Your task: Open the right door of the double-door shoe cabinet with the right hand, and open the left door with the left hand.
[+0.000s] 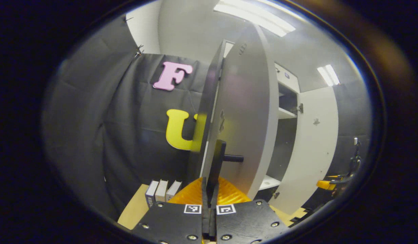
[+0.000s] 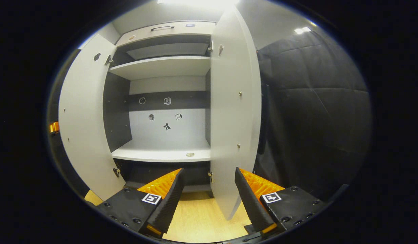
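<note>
1. Careful: your left claw [image 1: 209,200] is clenched on the left door's handle [image 1: 218,159]; pull off-arc and it slips.
2. Your right claw [image 2: 209,196] hangs released around the right door [image 2: 234,112] edge; it may knock it.
3. Both doors of the shoe cabinet [image 2: 161,66] stand open.

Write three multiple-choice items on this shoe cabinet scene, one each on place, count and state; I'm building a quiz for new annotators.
1. Where is the left gripper?
A. on the left door's handle
B. on a shelf
C. on the floor

2. How many books are in the left gripper view?
A. one
B. three
C. five

3. The right gripper is:
A. open
B. shut on a door
C. shut on a shelf

Answers:
1 A, it clamps the handle.
2 B, three spines stand side by side.
3 A, its fingers stand wide apart.
</note>
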Demonstrator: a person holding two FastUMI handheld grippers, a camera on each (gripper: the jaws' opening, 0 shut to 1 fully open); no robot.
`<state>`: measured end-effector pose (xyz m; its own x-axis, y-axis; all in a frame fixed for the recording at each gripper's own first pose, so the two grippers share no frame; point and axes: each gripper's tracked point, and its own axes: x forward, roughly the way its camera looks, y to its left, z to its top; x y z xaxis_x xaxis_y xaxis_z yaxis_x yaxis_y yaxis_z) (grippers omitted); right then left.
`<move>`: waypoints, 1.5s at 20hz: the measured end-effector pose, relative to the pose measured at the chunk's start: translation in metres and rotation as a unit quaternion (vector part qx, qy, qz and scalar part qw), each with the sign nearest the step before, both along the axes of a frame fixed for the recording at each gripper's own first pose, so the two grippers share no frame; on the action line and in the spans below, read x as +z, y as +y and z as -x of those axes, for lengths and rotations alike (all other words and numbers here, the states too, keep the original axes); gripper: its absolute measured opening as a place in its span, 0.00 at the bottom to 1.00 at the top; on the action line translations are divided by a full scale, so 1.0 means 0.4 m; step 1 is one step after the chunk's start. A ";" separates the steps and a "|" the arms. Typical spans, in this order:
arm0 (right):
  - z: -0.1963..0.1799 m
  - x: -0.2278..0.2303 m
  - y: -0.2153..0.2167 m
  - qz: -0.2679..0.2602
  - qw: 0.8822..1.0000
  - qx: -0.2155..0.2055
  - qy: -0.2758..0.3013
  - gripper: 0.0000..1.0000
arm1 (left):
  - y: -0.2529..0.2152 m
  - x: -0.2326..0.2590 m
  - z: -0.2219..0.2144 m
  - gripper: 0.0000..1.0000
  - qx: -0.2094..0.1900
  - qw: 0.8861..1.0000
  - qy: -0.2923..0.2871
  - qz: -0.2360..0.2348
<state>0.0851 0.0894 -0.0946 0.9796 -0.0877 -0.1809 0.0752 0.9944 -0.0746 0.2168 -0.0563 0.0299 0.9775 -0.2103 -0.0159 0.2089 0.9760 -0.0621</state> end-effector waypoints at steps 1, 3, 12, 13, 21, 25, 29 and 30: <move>-0.001 0.000 0.018 0.008 1.000 0.006 0.001 0.87 | -0.001 0.003 0.010 0.01 0.002 1.000 -0.004 -0.024; -0.006 0.006 0.050 0.013 1.000 0.028 -0.001 0.87 | 0.012 0.001 0.018 0.01 0.012 0.999 -0.003 -0.042; -0.062 0.035 0.068 -0.021 0.992 0.124 0.001 0.92 | 0.093 0.065 0.199 0.01 0.132 0.991 -0.007 -0.010; -0.053 0.034 0.065 -0.026 0.990 0.137 0.008 0.92 | 0.084 0.075 0.224 0.01 0.145 0.989 -0.013 -0.012; -0.003 0.110 0.007 -0.013 0.980 0.198 -0.015 0.92 | -0.180 0.095 0.357 0.30 0.166 0.982 -0.045 -0.079; 0.034 0.152 -0.047 0.004 0.975 0.216 -0.041 0.92 | -0.344 0.073 0.367 0.55 0.137 0.988 -0.036 -0.063; 0.048 0.179 -0.126 0.014 0.976 0.211 -0.054 0.92 | -0.451 0.067 0.377 0.93 0.117 0.989 -0.040 -0.082; 0.047 0.175 -0.140 0.001 0.977 0.209 -0.047 0.92 | -0.475 0.065 0.378 0.93 0.108 0.990 -0.042 -0.084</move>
